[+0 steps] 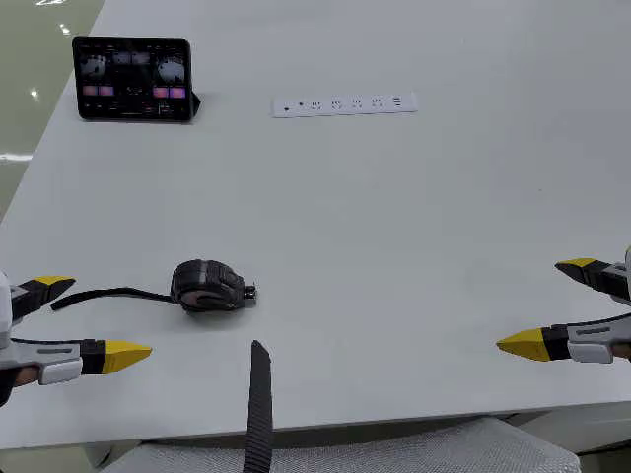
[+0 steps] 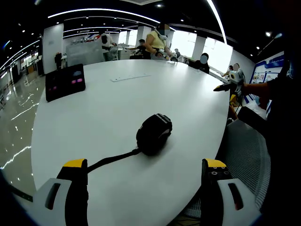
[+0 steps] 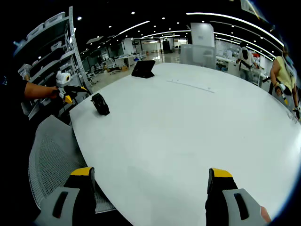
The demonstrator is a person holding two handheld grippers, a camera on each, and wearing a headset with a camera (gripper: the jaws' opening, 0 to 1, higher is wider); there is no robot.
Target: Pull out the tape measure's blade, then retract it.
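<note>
As the tape [image 1: 207, 286] lies ungripped just ahead of the left gripper [image 1: 108, 317], it and the right gripper [image 1: 529, 304] are held spread, ready.

left gripper [image 1: 111, 316]: your head view's left edge cuts its body
right gripper [image 1: 527, 304]: right edge cuts its body
tablet [image 1: 133, 79]: far-left corner of your bench [image 1: 394, 217], screen too small to read

Left tongs [image 1: 104, 317] and right tongs [image 1: 529, 304] gape wide, seemingly hovering level.
</note>
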